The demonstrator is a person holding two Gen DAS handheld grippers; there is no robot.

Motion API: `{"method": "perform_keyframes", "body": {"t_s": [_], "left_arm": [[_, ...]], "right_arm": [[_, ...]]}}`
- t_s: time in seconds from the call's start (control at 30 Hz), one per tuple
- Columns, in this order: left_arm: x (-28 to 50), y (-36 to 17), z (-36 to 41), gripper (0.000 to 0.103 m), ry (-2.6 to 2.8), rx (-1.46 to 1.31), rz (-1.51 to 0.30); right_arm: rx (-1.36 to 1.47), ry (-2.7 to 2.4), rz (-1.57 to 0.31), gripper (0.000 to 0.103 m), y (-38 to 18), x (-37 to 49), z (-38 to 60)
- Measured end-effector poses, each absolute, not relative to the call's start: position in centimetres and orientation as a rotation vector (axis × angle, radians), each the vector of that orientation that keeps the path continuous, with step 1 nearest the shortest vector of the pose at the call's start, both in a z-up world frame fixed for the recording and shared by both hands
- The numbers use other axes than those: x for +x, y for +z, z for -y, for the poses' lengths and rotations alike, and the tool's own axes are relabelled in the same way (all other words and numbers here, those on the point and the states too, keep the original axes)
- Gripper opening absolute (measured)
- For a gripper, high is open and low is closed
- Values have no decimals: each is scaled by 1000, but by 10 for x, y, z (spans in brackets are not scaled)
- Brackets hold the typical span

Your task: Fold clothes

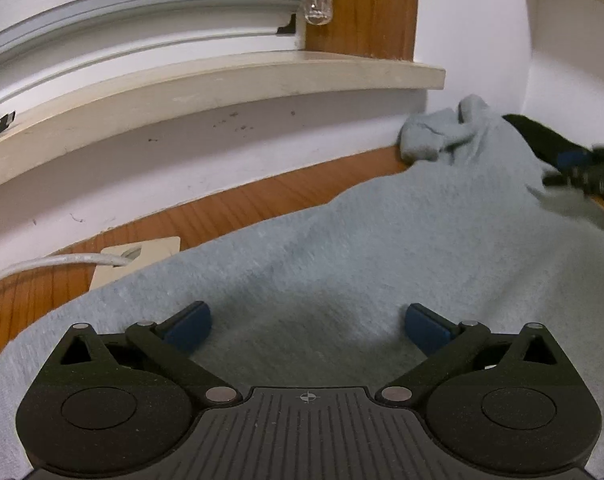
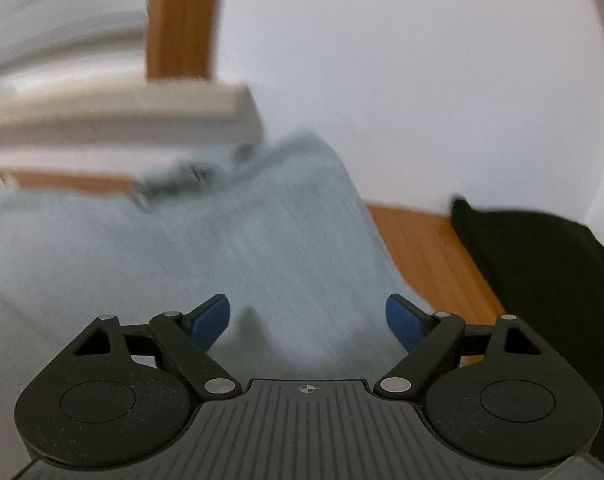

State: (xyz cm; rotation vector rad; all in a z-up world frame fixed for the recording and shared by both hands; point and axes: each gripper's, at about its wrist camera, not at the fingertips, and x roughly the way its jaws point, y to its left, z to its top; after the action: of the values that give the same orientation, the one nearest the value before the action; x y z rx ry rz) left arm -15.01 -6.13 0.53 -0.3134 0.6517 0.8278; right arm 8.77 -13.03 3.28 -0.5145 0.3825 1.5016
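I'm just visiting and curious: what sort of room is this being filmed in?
Most likely a room in a home, at a wooden table pushed against a white wall. A window sill with blinds runs above it, and a light grey garment lies spread out, with a dark folded cloth beside it.

Your left gripper (image 1: 308, 326) and right gripper (image 2: 308, 318) are matte black, with blue pads, silver rivets, and ribbed grey decks at six o'clock.
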Motion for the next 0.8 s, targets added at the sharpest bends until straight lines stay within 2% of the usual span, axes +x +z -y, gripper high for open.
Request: {"method": "perform_keyframes", "body": {"t_s": [0.17, 0.4, 0.43, 0.5, 0.53, 0.57, 0.6, 0.7, 0.8], "left_arm": [[-155, 5, 60, 103, 819, -334, -631], [-158, 5, 59, 103, 815, -346, -619], [-158, 6, 59, 103, 814, -349, -617], [-159, 6, 59, 103, 813, -351, -615], [-159, 6, 59, 103, 813, -353, -614], [-159, 6, 59, 103, 812, -354, -612], [-160, 6, 60, 103, 812, -355, -612], [-158, 6, 60, 103, 814, -348, -619], [-158, 6, 60, 103, 814, -349, -618]], "right_arm": [[-445, 1585, -428, 79, 58, 54, 87], [-494, 1514, -501, 69, 48, 20, 15], [-492, 1503, -514, 66, 46, 21, 10], [-482, 1488, -537, 43, 43, 23, 2], [-472, 1492, -544, 37, 44, 25, 2], [-466, 1495, -540, 21, 46, 28, 5], [-454, 1496, -525, 15, 51, 31, 10], [-403, 1492, -457, 10, 69, 42, 33], [-335, 1463, -377, 9, 94, 57, 68]]}}
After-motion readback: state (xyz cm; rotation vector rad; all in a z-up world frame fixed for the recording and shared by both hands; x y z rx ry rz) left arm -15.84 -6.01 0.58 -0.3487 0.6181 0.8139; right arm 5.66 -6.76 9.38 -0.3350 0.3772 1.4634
